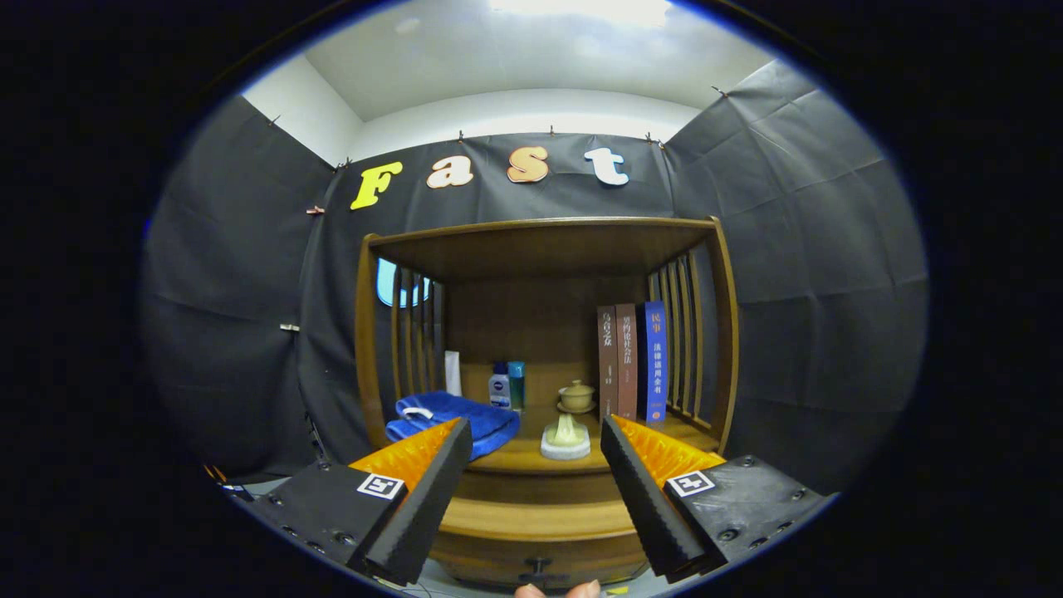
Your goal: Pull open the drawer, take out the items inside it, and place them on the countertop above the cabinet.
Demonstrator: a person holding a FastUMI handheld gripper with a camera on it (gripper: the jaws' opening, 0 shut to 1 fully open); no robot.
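We hold the gripper [536, 490] released, fingers spread wide, squared up to the cabinet's shut drawer [540, 558] (its dark handle [538, 571] sits low between them), so the items inside remain hidden below the bench [531, 458].

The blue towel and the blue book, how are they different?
The blue towel lies folded and floppy on the countertop, beyond the left finger of the open gripper. The blue book stands upright and stiff beside two brown books, beyond the right finger. The towel is wide and low; the book is tall and thin. Both are blue.
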